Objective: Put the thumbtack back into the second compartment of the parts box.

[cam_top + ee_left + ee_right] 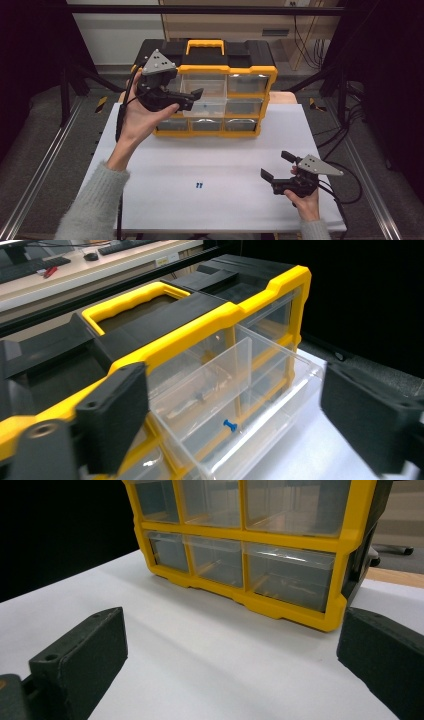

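Observation:
A yellow and black organiser box (pixel 220 65) with clear drawers stands at the back of the white table (pixel 150 170). One middle drawer (pixel 210 107) is pulled out. In the left gripper view that drawer (pixel 260 405) holds a small blue push pin (pixel 229 425). My left gripper (pixel 195 99) hovers at the left of the pulled-out drawer, jaws open with nothing between them (pixel 235 390). My right gripper (pixel 275 165) rests low at the front right of the table, open and empty, facing the box's lower drawers (pixel 290 575).
Two tiny blue items (pixel 199 185) lie on the table near its front middle. The box's yellow handle (pixel 205 46) is on top. Dark frame posts and cables flank the table on both sides.

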`<action>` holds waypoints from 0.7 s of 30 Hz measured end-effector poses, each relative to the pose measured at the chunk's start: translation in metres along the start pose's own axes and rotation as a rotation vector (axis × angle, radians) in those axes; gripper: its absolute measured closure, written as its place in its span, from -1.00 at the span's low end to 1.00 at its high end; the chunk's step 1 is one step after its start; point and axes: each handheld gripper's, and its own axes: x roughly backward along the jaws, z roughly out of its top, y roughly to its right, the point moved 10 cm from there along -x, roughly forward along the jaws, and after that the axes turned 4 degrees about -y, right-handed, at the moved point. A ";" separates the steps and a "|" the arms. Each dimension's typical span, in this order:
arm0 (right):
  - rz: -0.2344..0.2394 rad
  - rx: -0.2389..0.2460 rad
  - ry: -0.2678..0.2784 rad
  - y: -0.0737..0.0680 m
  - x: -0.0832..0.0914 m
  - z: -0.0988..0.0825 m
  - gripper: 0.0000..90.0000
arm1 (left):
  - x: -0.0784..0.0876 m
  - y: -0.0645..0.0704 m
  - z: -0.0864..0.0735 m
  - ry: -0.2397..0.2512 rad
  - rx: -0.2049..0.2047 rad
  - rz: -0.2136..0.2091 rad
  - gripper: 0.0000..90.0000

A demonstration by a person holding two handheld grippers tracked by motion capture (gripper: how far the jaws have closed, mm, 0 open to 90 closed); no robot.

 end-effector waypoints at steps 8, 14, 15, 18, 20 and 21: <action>-0.004 -0.001 -0.003 0.001 0.001 0.000 -0.99 | 0.016 0.000 -0.009 0.016 0.000 0.027 -0.92; -0.002 -0.001 -0.001 0.000 0.000 0.000 -0.99 | 0.025 0.000 -0.020 0.030 -0.006 0.027 -0.95; -0.002 -0.001 -0.001 0.000 0.000 0.000 -0.99 | 0.027 0.000 -0.022 0.033 -0.010 0.026 -0.95; -0.004 -0.001 0.000 0.000 0.001 0.000 -0.99 | 0.031 0.000 -0.028 0.046 -0.005 0.015 -0.95; -0.004 -0.001 0.001 0.000 0.001 0.001 -0.99 | 0.034 0.000 -0.033 0.051 -0.001 0.011 -0.95; -0.003 -0.001 0.000 0.000 0.001 0.000 -0.99 | 0.034 -0.001 -0.036 0.052 0.001 0.013 -0.95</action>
